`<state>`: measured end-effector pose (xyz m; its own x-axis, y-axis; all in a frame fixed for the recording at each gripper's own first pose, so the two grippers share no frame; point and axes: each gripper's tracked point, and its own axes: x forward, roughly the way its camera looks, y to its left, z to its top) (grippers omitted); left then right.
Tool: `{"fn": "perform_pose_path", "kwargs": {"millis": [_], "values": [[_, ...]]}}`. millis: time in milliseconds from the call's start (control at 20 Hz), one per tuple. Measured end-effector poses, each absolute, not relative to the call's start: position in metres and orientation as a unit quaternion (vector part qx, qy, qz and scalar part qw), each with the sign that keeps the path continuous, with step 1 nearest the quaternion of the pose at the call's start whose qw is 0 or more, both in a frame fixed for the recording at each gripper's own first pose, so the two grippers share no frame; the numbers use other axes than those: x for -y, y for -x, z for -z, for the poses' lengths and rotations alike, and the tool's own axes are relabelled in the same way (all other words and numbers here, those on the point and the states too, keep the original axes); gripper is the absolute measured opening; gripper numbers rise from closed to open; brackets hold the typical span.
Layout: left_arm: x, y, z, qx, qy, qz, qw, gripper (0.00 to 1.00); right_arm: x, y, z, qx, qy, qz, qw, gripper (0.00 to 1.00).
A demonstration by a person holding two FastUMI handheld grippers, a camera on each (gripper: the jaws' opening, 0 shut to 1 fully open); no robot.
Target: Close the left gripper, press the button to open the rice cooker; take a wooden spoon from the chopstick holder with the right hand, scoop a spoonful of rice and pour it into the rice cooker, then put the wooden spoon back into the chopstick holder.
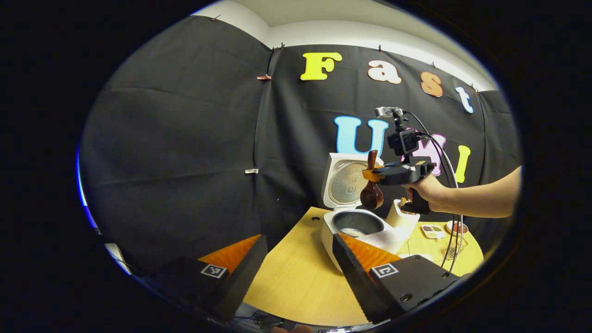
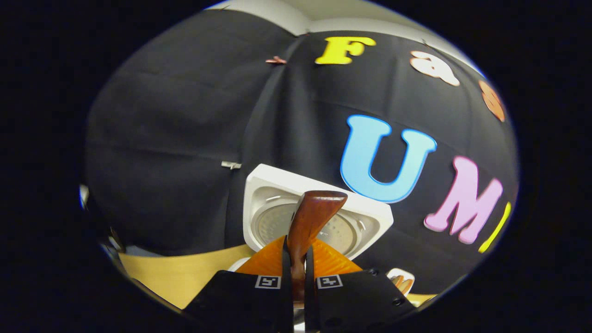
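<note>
The white rice cooker (image 1: 334,233) stands open on the wooden table (image 1: 296,282), its lid (image 1: 344,182) raised and its dark inner pot (image 1: 357,222) exposed. A hand holds my right gripper (image 1: 371,175) above the pot. It is shut on the brown wooden spoon (image 1: 371,194), which hangs bowl down in front of the lid. In the right gripper view the spoon's handle (image 2: 309,217) rises between the closed fingers of my right gripper (image 2: 298,252), with the lid (image 2: 273,194) behind. My left gripper (image 1: 298,237) is open and empty, low over the table's near side. The white chopstick holder (image 1: 398,215) stands right of the cooker.
Small dishes (image 1: 433,230) and a wire utensil (image 1: 455,249) lie at the table's right end, behind the right gripper's hanging cables (image 1: 455,217). The forearm (image 1: 481,199) reaches in from the right. Black cloth walls the booth behind the table.
</note>
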<state>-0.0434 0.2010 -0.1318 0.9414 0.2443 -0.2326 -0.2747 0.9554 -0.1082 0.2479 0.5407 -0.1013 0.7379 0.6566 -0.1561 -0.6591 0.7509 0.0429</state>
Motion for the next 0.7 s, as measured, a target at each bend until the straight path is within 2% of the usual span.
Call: {"fn": "perform_pose_path", "kwargs": {"millis": [300, 400, 450, 700], "values": [[-0.186, 0.049, 0.126, -0.105, 0.069, -0.131, 0.983, 0.98, -0.478, -0.261, 0.084, -0.102, -0.092, -0.309, 0.941, 0.13], [-0.177, 0.048, 0.123, -0.103, 0.068, -0.128, 0.984, 1.00, -0.452, -0.261, 0.075, -0.099, -0.124, -0.300, 0.941, 0.13], [-0.172, 0.048, 0.121, -0.102, 0.068, -0.125, 0.985, 0.98, -0.437, -0.259, 0.072, -0.095, -0.138, -0.298, 0.940, 0.13], [-0.148, 0.041, 0.115, -0.099, 0.063, -0.113, 0.987, 0.98, -0.360, -0.253, 0.063, -0.080, -0.170, -0.284, 0.940, 0.13]]}}
